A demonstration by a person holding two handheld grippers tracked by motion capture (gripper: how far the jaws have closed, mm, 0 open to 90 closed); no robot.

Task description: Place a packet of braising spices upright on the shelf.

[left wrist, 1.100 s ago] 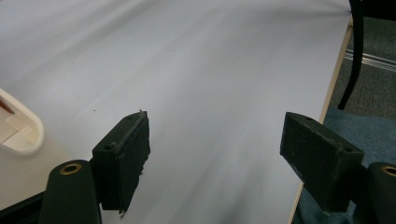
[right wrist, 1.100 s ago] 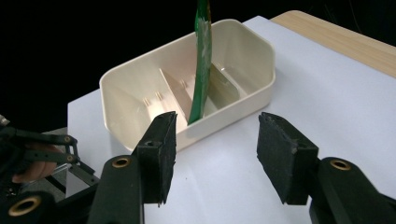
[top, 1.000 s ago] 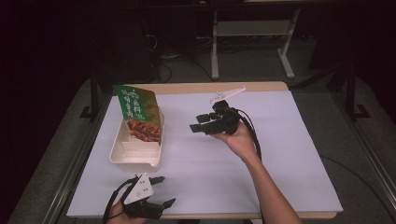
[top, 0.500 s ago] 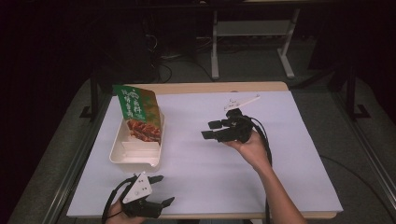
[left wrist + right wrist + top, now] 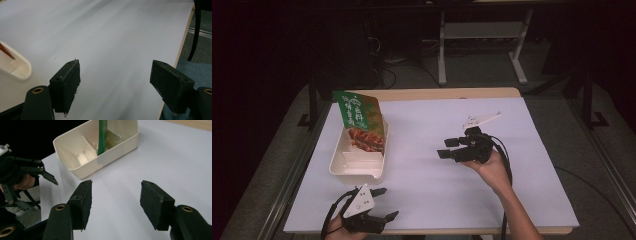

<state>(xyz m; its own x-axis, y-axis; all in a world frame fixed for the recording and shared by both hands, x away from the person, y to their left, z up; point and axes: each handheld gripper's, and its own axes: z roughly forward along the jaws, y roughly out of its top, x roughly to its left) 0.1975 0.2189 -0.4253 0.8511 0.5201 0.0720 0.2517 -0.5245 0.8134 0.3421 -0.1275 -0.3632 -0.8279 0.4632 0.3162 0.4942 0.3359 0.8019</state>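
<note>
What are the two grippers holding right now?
Nothing. The left gripper and right gripper are both open and empty; the green food packet stands untouched in the cream plastic tray.

My table (image 5: 512, 93) has a light wood top, its bare edge showing along the far side and the near rim. A white sheet (image 5: 437, 175) covers nearly all of it. On the sheet, left of centre, sits a cream divided tray (image 5: 357, 165). A green food packet (image 5: 362, 117) stands tilted in the tray's far end. The rest of the sheet carries nothing.
</note>
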